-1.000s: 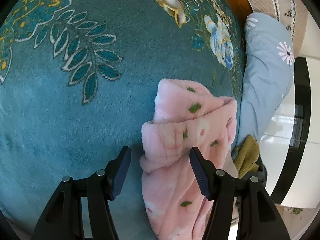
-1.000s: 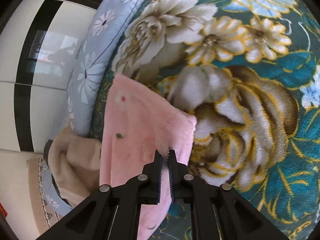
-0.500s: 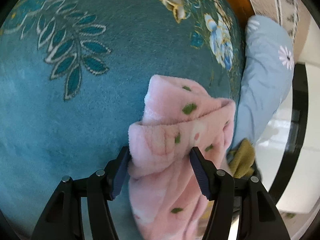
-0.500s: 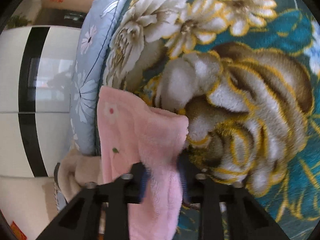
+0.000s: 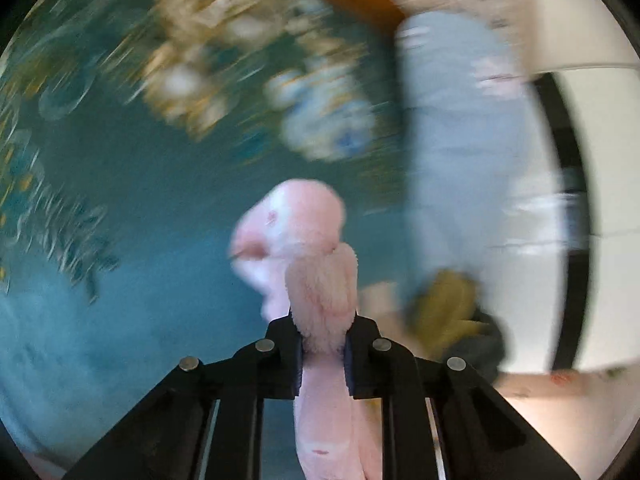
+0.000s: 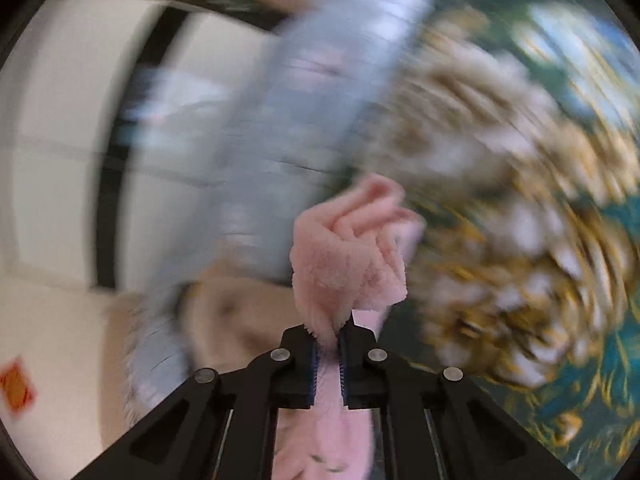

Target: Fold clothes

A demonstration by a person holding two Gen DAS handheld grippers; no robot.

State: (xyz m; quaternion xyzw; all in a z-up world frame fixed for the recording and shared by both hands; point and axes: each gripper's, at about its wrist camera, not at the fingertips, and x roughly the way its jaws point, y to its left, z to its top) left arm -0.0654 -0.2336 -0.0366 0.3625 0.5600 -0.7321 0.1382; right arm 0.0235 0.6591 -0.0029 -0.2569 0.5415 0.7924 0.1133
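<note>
Pinching a thick bunch of the pink fleece garment [image 5: 320, 292], the left gripper [image 5: 322, 354] has its jaws closing onto the fabric, which a second ago lay untouched between wide-apart pads. The right gripper [image 6: 327, 354] is likewise clamped on another gathered edge of the same garment [image 6: 352, 256], the jaws squeezing in on the pile. Both have come up off the teal floral blanket [image 5: 140, 240], and the garment now hangs from the two grips instead of lying flat. That likely means the piece is being lifted to shake out or carry over for a fold, though heavy blur hides how it drapes. A pale blue pillow [image 5: 460, 152] lies at the blanket's edge.
</note>
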